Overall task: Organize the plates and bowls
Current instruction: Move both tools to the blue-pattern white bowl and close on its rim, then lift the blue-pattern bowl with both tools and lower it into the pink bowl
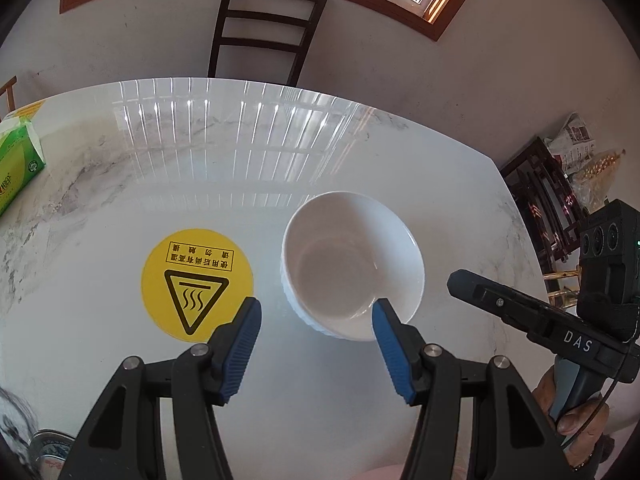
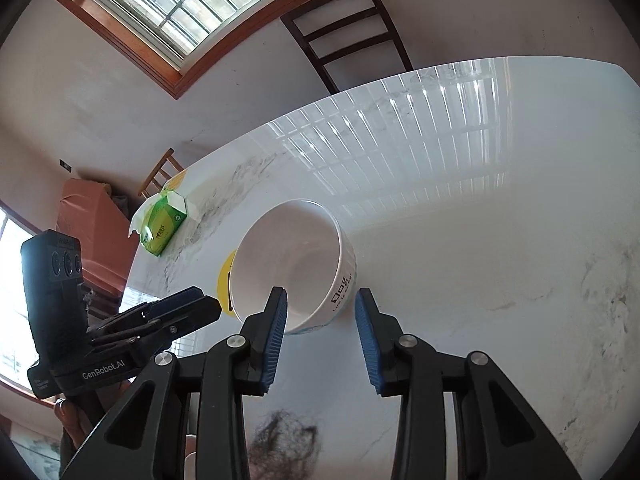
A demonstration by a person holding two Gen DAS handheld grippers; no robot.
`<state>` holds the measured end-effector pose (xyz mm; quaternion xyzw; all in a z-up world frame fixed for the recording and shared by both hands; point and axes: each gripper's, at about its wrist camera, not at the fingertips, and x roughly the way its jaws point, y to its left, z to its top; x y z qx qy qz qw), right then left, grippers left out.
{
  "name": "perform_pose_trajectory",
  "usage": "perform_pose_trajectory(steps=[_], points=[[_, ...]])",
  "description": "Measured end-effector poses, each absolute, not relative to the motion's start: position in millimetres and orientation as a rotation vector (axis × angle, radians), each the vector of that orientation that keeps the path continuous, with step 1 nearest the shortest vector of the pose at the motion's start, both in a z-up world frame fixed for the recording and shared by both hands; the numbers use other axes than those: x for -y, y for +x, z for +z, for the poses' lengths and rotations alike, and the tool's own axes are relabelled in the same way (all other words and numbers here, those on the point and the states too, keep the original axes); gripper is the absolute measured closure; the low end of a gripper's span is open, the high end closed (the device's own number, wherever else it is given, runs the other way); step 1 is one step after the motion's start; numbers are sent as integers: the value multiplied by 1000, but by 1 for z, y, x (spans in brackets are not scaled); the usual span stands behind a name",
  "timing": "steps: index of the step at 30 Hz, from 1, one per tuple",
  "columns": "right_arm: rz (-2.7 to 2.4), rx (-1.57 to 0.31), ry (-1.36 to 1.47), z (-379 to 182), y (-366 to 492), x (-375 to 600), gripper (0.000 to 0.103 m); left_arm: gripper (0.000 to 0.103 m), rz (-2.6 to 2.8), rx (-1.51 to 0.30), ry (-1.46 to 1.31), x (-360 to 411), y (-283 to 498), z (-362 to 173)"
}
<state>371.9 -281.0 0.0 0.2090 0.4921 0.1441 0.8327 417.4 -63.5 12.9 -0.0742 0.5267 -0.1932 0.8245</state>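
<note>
A white ribbed bowl [image 1: 352, 268] stands upright and empty on the white marble table [image 1: 160, 184]. In the right wrist view the bowl [image 2: 292, 264] shows black print on its side. My left gripper [image 1: 316, 312] is open; its right pad is over the bowl's near rim and its left pad is over the table. My right gripper [image 2: 320, 312] is open, with the bowl's near right wall between its blue pads [image 2: 276, 320]. It also shows from the side in the left wrist view [image 1: 476, 284]. The left gripper [image 2: 192, 300] is seen left of the bowl.
A round yellow hot-surface sticker [image 1: 196, 280] lies on the table left of the bowl. A green tissue pack [image 1: 16, 160] sits at the far left edge. A dark wooden chair [image 1: 268, 28] stands behind the table. A dark cabinet [image 1: 544, 200] stands off the right edge.
</note>
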Motion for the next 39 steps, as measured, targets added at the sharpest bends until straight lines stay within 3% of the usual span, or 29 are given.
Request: perform_pose_trajectory(steps=[15, 16, 17, 18, 21, 39], points=[[283, -1125, 414, -28, 398, 264, 69, 44, -380, -1131, -134, 75, 433, -13], [280, -1134, 420, -31, 399, 264, 72, 50, -377, -1146, -130, 76, 434, -16], [269, -1147, 429, -34, 400, 265, 79, 79, -348, -1173, -117, 77, 435, -20], [260, -1152, 432, -37, 401, 266, 85, 82, -314, -1176, -113, 76, 436, -21], [270, -1152, 461, -36, 398, 272, 89, 91, -291, -1159, -105, 71, 436, -15], [413, -1036, 499, 73, 249, 277, 89, 92, -377, -1037, -139, 59, 284, 96]])
